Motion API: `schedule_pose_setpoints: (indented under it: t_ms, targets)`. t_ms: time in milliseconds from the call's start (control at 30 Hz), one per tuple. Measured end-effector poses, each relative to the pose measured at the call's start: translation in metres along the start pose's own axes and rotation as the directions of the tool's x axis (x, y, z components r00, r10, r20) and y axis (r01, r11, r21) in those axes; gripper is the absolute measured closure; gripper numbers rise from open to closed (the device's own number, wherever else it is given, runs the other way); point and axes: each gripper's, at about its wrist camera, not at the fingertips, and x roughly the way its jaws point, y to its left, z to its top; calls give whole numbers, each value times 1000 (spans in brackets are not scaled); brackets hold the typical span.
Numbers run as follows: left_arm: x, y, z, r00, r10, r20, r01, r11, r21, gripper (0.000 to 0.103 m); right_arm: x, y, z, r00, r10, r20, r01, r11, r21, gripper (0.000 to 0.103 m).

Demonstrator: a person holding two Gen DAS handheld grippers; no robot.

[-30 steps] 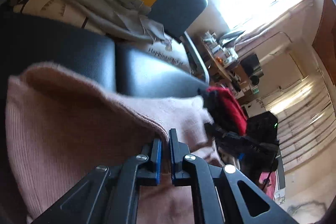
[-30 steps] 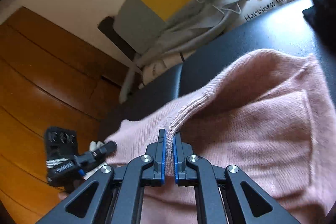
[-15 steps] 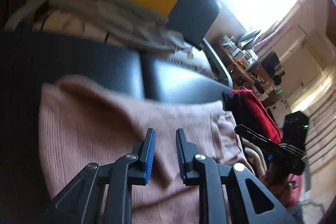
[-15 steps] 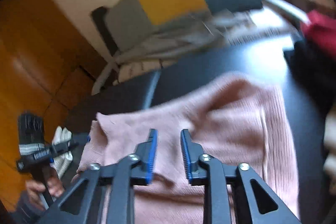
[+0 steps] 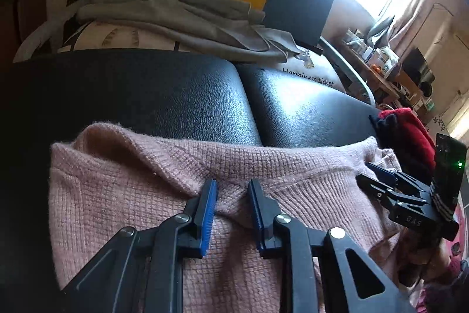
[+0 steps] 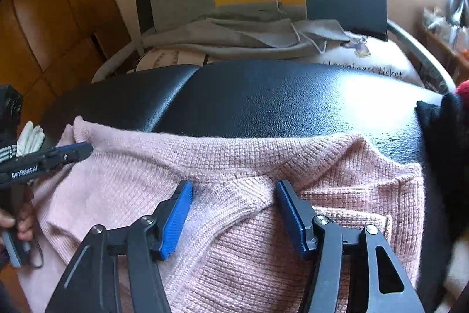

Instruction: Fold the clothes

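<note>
Both grippers letting go of the pink sweater (image 5: 123,195)

Your left gripper (image 5: 231,195) and right gripper (image 6: 234,195) have just been opening; knit bunched between the spread jaws could snag as you lift.

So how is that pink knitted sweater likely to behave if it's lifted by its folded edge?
The pink sweater will probably droop: its knit already sags into soft ridges on the black leather seat. It looks thick but likely light for its bulk. The fuzzy ribbed weave should grip rather than slip, though the smooth seat may let it slide.
</note>
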Motion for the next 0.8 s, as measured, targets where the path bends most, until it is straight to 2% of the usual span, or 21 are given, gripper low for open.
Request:
schedule_pose_setpoints:
  t_ms: [167,233,267,300,367,433,533,600,800]
  targets:
    - [6,-8,5,998,56,30,-57,997,49,79,2,3,0,999,-49,17,49,999,-12,40]
    - [6,-7,11,999,53,15,-53,998,29,79,1,8,6,997,-72,6,72,997,-6,36]
    - [2,-7,14,999,52,-1,-52,999,8,80,0,8,9,996,-89,-5,89,996,1,29]
    - [-7,-6,14,998,58,-2,-58,998,-3,80,-5,8,11,994,-107,-21,107,994,17,27]
    - [-29,-7,9,998,64,29,-64,998,-2,79,-31,14,7,996,-85,19,85,996,31,27]
    - [-54,-5,-4,998,33,59,-33,999,-1,79,-53,21,1,997,-56,46,54,998,34,27]
    - [-90,9,-39,997,7,74,-4,999,-47,78,-84,35,-25,999,9,47,-9,1000,11,27]
    - [-111,23,-73,998,5,70,2,996,-88,78,-98,41,-50,1000,6,25,-7,1000,13,26]
    - [-134,37,-162,999,28,19,-25,990,-137,78,-116,33,-119,1000,16,-12,-14,990,143,25]
